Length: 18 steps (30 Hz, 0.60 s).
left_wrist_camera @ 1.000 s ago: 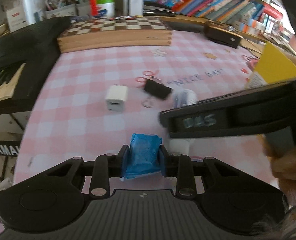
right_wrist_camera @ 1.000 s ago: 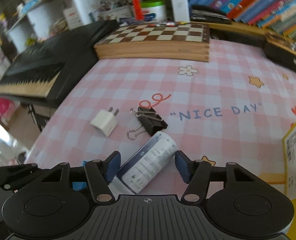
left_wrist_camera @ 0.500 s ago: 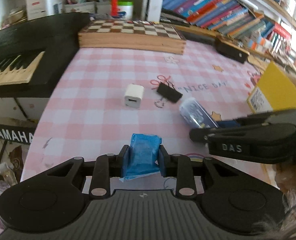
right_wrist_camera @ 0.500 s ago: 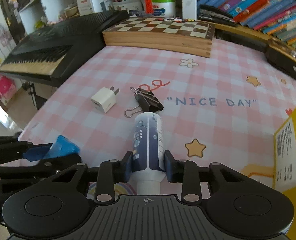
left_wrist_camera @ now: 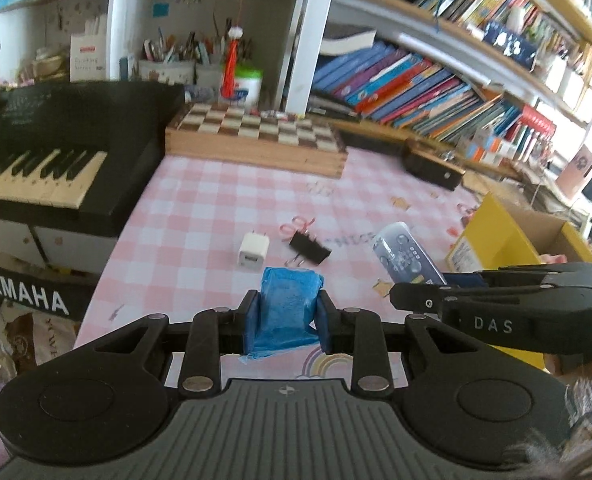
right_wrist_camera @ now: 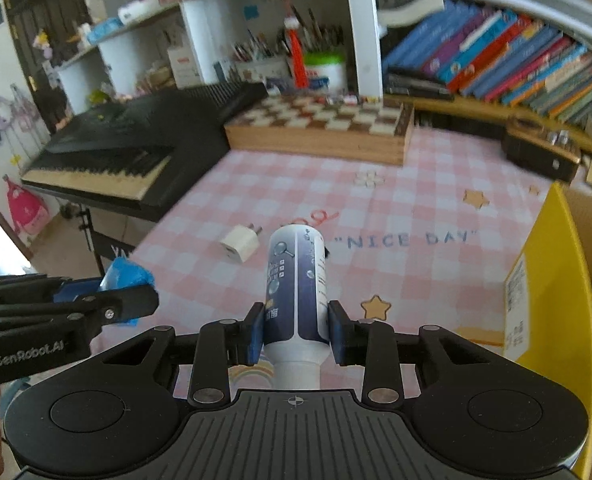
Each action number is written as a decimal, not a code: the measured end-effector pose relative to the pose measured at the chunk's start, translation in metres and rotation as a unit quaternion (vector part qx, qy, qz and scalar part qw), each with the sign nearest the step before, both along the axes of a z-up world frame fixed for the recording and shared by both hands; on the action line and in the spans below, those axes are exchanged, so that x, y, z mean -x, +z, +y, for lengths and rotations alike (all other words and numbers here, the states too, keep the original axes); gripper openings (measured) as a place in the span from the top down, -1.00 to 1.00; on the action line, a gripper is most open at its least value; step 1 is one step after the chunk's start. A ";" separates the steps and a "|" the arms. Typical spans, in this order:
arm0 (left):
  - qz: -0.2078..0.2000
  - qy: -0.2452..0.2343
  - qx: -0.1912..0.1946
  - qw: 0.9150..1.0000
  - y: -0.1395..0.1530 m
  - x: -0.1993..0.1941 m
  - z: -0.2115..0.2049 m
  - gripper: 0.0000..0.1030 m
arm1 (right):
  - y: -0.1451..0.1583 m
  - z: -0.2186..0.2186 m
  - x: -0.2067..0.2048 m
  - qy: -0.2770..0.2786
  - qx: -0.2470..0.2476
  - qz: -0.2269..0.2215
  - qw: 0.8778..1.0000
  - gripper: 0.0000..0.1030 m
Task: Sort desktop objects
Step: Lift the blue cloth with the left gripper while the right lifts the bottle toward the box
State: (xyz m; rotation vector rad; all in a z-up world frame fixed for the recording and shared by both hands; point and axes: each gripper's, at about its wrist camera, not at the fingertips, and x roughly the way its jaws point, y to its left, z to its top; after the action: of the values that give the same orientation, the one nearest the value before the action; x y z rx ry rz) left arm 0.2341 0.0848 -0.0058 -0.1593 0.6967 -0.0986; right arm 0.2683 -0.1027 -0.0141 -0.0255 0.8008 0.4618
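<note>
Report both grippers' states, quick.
Left gripper: closed on the blue packet.
Right gripper: just closed on the tube.

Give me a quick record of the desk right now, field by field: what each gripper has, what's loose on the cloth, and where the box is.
left gripper: shut on a blue packet
right gripper: shut on a white and blue tube, cap end toward the camera, lifted off the cloth
loose on cloth: white charger plug; black binder clip beside it
surface: pink checked tablecloth
box: yellow cardboard box, open, at the cloth's right edge
behind: chessboard; black keyboard on the left
</note>
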 end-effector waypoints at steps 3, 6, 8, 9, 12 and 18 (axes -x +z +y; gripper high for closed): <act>-0.016 -0.007 0.004 1.000 0.009 0.012 -0.001 0.49 | 0.012 -0.001 0.015 0.003 -0.007 -0.013 1.000 0.37; -0.030 -0.015 0.010 0.999 0.015 0.026 -0.004 0.49 | 0.021 -0.003 0.029 -0.001 -0.013 -0.022 1.000 0.37; -0.035 -0.023 0.016 0.999 0.017 0.034 -0.005 0.49 | 0.026 -0.005 0.039 -0.007 -0.016 -0.028 0.999 0.37; -0.037 -0.029 0.017 0.999 0.018 0.039 -0.007 0.49 | 0.027 -0.006 0.044 -0.011 -0.016 -0.031 0.999 0.37; -0.042 -0.048 0.014 0.998 0.018 0.049 -0.010 0.49 | 0.031 -0.007 0.060 -0.021 -0.013 -0.040 0.999 0.37; -0.052 -0.072 0.013 0.996 0.019 0.071 -0.010 0.49 | 0.033 -0.004 0.087 -0.036 -0.007 -0.043 0.998 0.37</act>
State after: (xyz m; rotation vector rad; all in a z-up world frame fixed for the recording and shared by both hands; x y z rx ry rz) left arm 0.1634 0.0744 0.0137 -0.1276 0.6027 -0.2534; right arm 0.1817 -0.1065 0.0186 -0.0034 0.7116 0.3947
